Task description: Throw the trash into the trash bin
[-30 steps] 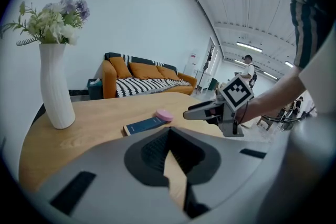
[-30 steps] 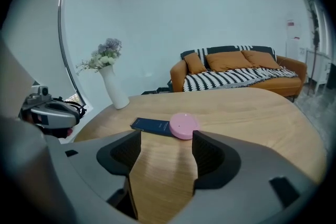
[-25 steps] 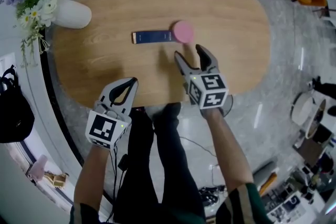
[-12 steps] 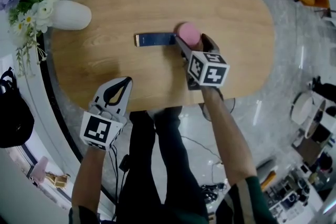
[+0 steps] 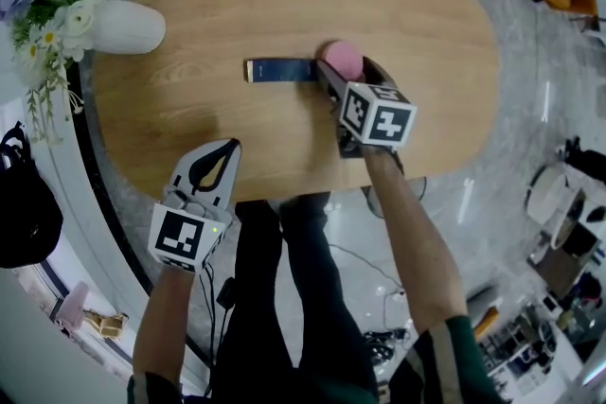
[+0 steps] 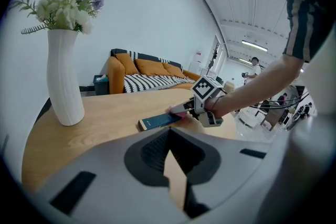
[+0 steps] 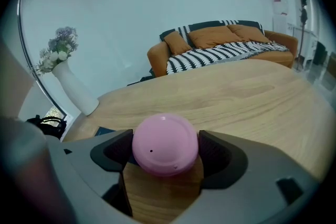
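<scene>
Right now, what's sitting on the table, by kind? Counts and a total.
White vase with flowers: 1
Dark blue flat box: 1
Pink round object: 1
Total: 3

White vase (image 5: 128,26) on wooden table (image 5: 426,24)

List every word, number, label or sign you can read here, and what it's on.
Readable text: none.
Dark blue flat packet: any print too small to read.
Marker cubes: black-and-white square patterns, no letters.
Pink round object, white vase: blank.
</scene>
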{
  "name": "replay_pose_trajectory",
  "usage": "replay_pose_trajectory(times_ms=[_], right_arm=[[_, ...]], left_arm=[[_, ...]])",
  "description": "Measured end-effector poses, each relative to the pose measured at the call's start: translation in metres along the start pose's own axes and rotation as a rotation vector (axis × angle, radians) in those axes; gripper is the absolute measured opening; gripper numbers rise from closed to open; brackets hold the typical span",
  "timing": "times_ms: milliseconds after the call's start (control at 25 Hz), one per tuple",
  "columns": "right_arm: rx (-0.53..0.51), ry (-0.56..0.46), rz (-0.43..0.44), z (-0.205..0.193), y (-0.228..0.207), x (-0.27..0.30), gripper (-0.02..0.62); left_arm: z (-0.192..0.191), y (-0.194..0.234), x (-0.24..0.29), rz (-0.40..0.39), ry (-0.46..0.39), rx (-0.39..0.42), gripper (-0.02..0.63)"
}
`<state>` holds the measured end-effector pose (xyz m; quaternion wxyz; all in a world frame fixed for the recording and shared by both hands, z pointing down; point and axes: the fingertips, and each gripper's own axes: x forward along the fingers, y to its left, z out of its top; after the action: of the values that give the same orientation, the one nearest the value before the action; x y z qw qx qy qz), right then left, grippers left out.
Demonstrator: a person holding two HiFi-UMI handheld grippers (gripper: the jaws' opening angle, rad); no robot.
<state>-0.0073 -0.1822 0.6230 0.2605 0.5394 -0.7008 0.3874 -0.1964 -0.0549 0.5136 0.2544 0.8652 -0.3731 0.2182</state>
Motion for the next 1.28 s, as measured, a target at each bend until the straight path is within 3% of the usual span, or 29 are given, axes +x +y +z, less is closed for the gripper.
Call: replay_pose_trajectory(times_ms=[600,920,1280], right_arm=[[0.041,-0.103,0.019,0.004,-0.022,-0.055,0.388],[0.081,-0.144,-0.038,-0.027,-0.067,-0.103,0.388],[0.219,-0.2,-0.154,-0.084,-0.151,-0.174,0.388]], left_arm=[[0.009,-0.037,0.006,-0.046,0.024,0.063,0.0],[0.008,-0.082,0.032,-0.124,0.044,0.131,0.0],[0.009,-0.156,0.071,-0.248,0.066,0.219,0.0]])
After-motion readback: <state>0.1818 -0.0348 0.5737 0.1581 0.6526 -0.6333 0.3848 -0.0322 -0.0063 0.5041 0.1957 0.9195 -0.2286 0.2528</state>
